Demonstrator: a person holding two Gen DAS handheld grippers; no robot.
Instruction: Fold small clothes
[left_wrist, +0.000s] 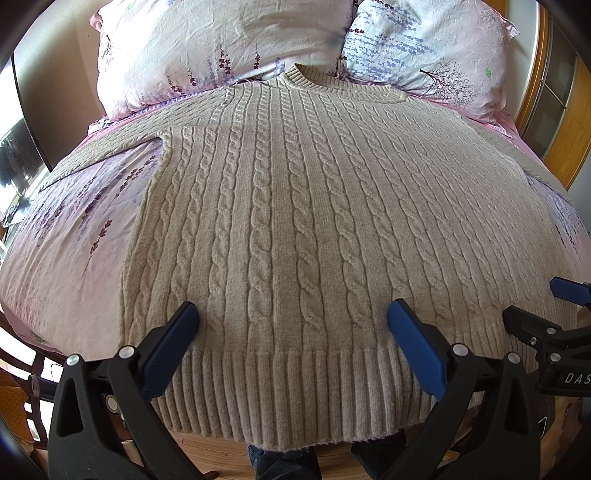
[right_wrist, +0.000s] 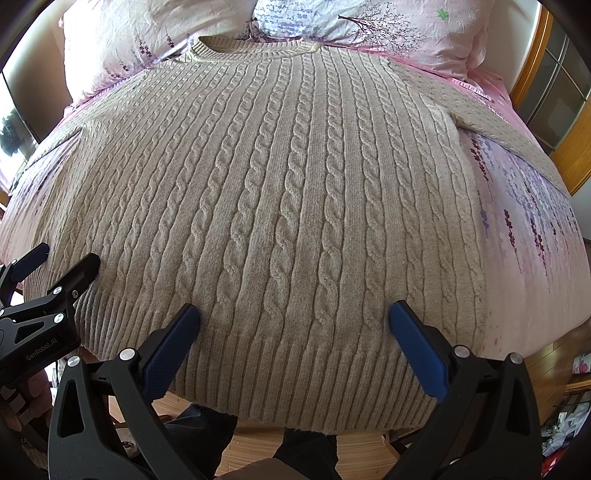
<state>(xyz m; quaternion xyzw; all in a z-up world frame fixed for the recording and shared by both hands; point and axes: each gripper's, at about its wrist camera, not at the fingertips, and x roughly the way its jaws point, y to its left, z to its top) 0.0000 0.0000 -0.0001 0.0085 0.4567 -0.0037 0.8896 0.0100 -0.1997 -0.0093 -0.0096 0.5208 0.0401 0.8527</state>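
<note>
Beige cable-knit sweater (left_wrist: 295, 221) flat on pink floral bedsheet (left_wrist: 74, 240). Left gripper (left_wrist: 293, 321), right gripper (right_wrist: 294, 322): both spread wide over ribbed hem, gripping nothing.

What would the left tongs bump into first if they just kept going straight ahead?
Most likely the sweater. The left tongs hang open over its ribbed bottom edge, pointing along its front toward the collar. Depth is hard to judge, but knit fills the path; the pillows lie farther back.
</note>
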